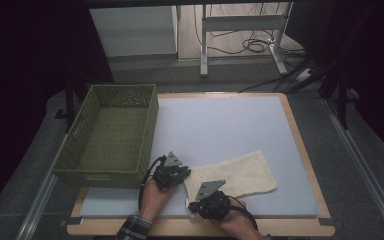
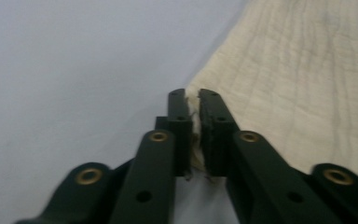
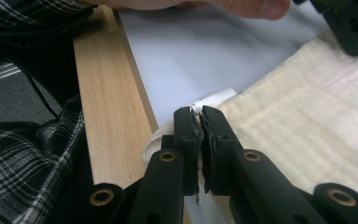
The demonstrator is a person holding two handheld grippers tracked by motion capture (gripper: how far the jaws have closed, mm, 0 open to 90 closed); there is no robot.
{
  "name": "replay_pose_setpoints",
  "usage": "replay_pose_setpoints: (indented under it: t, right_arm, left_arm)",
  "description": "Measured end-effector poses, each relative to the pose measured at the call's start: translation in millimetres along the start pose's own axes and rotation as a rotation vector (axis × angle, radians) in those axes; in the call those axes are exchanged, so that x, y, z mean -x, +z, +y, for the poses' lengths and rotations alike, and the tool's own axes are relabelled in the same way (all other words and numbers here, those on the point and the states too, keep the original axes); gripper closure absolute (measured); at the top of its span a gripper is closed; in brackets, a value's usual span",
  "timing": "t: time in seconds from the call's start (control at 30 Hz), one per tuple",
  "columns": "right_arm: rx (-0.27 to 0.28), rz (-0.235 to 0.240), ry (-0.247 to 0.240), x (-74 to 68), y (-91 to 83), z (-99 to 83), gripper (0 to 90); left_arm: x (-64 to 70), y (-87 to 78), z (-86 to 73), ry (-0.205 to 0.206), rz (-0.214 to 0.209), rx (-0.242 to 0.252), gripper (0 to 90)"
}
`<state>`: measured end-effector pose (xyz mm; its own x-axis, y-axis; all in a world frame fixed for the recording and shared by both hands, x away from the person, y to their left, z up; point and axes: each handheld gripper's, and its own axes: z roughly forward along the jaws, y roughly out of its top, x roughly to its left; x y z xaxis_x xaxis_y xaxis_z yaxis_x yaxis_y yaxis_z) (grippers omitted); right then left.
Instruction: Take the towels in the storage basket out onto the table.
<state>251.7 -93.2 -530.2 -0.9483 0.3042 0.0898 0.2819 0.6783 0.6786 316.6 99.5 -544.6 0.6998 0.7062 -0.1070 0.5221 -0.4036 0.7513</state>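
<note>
Left gripper (image 2: 193,95): jaws closed on a corner of the cream towel (image 2: 307,79) — a sliver of fabric sits pinched between the two black jaws in the left gripper view.
Right gripper (image 3: 198,112): jaws closed on another corner of the same towel, with a small white tag (image 3: 214,98) of fabric just beyond the jaw tips.
Left gripper, high view (image 1: 186,172): held in the person's left hand (image 1: 155,196), at the towel's near-left corner; the grey three-cornered plate sits on top.
Right gripper, high view (image 1: 192,206): held in the person's right hand (image 1: 236,222), at the towel's near edge, just beside the left gripper.
Towel position (image 1: 235,175): lies flat on the pale mat (image 1: 220,125) covering the bench, spreading ahead and to the right of both grippers.
Bench edge (image 3: 107,98): a light wooden strip runs to the left of the right gripper in its own view — the gripped corner hangs slightly over the mat's border toward it.
Basket (image 1: 80,145): green woven, rectangular, standing to the left of the left gripper, close beside it.
Sleeve (image 3: 32,149): black-and-white plaid, seen left of the right gripper in its view.
Cables: a black lead trails from each gripper toward the person.
</note>
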Motion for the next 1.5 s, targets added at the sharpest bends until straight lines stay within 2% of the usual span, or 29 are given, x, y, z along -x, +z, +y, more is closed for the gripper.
replay_pose_setpoints:
  t: [0.13, 0.33, 0.53, 0.63, 1.0, 1.23, 1.5]
  right_arm:
    - [0.012, 0.02, 0.009, 1.8, -0.6, 2.7, 85.6]
    - [0.058, 0.037, 0.008, 1.0, -5.1, 14.6, 85.5]
    - [0.105, 0.035, 0.021, 4.1, -21.2, 15.1, 85.5]
    - [0.122, 0.016, 0.027, 8.3, -33.1, 12.2, 85.5]
    - [0.166, -0.065, 0.075, 27.2, -67.4, -7.2, 85.6]
    - [0.19, -0.107, 0.134, 41.8, -87.8, -25.3, 85.8]
    - [0.204, -0.134, 0.166, 50.2, -102.6, -41.4, 85.9]
  left_arm:
    - [0.9, -2.3, 2.0, -0.001, 0.028, 0.031, 86.8]
    - [0.5, -18.6, 9.5, 0.0, 0.059, 0.075, 86.7]
    - [3.2, -22.2, 18.5, 0.012, 0.059, 0.094, 86.6]
    - [5.0, -21.1, 27.0, 0.023, 0.05, 0.11, 86.5]
    - [16.4, -1.5, 64.0, 0.099, 0.004, 0.148, 86.5]
    - [22.1, 21.1, 79.1, 0.128, -0.012, 0.127, 86.6]
    - [32.9, 42.9, 93.6, 0.166, -0.043, 0.115, 86.6]
